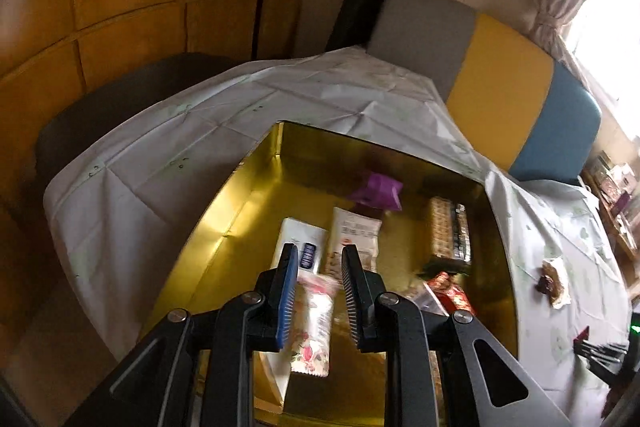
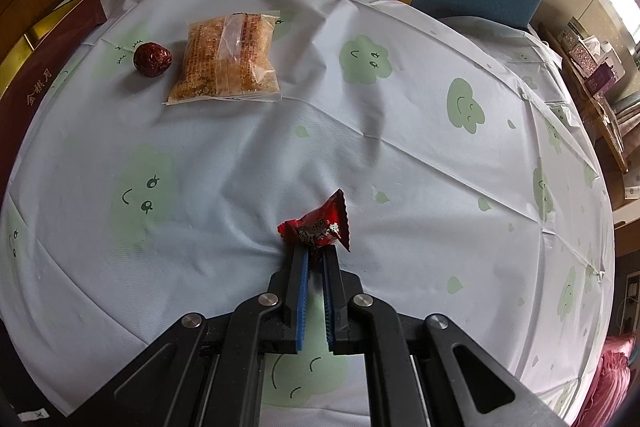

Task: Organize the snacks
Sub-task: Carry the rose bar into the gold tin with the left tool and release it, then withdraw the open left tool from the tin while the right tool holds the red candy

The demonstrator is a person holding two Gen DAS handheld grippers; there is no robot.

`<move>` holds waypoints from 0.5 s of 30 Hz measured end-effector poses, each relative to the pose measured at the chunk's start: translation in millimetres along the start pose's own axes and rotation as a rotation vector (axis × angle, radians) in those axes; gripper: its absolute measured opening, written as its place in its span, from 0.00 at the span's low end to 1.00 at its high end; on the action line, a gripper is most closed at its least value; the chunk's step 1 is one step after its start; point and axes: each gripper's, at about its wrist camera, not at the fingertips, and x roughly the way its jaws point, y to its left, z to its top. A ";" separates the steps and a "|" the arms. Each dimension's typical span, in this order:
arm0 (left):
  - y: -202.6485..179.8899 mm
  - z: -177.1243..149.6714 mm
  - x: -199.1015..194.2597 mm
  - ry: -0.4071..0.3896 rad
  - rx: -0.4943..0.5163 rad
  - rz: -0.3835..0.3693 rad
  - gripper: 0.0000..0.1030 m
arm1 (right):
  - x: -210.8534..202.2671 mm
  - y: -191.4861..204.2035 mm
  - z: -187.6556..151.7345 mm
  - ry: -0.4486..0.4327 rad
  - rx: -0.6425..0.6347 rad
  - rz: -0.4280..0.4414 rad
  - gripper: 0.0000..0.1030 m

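Observation:
My left gripper [image 1: 319, 251] is open above a gold-lined box [image 1: 256, 195]. A clear floral snack packet [image 1: 316, 323] sits loose between its jaws; I cannot tell if it is falling or lying in the box. The box holds a white packet [image 1: 300, 239], a white pouch [image 1: 354, 233], a purple wrapper [image 1: 376, 191], a cracker pack [image 1: 448, 231] and a red wrapped snack [image 1: 452, 295]. My right gripper [image 2: 316, 251] is shut on a red wrapped candy [image 2: 320, 227] at the tablecloth. A cracker bag [image 2: 226, 61] and a red date [image 2: 152, 59] lie at the far left.
The box's maroon outer wall [image 2: 36, 67] shows at the left edge of the right wrist view. The round table wears a white cloth with green cloud faces [image 2: 400, 147]. A grey, yellow and blue bench [image 1: 504, 87] stands behind it, with shelves [image 2: 592, 67] at the right.

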 end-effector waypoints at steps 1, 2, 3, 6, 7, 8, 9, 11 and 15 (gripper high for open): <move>1.4 -0.5 0.0 0.005 -0.011 -0.001 0.22 | 0.1 1.1 -0.2 0.000 -0.002 -0.001 0.06; 4.1 -0.4 0.8 0.010 -0.025 -0.006 0.22 | 0.1 2.1 -0.4 0.000 -0.003 -0.002 0.06; 6.9 -0.7 1.6 0.014 -0.037 -0.003 0.24 | 0.0 3.1 -0.5 0.000 -0.004 -0.002 0.06; 7.9 -2.1 3.9 0.011 -0.038 0.008 0.34 | 0.5 4.1 -0.2 0.000 -0.013 -0.005 0.06; 7.7 -3.0 5.1 0.012 -0.035 0.014 0.36 | -0.1 2.6 0.1 0.000 -0.014 -0.006 0.06; 8.2 -4.5 5.4 0.015 -0.035 0.019 0.37 | 0.0 2.6 0.1 0.000 -0.014 -0.006 0.06; 8.3 -6.1 5.7 0.016 -0.034 0.015 0.38 | 0.0 2.4 0.1 0.000 -0.014 -0.005 0.06; 5.7 -9.6 5.7 0.011 -0.009 0.018 0.46 | -0.2 2.5 0.4 0.000 -0.014 -0.004 0.06; -1.0 -17.0 3.8 0.001 0.040 0.046 0.49 | -0.4 2.7 0.3 -0.001 -0.015 -0.005 0.06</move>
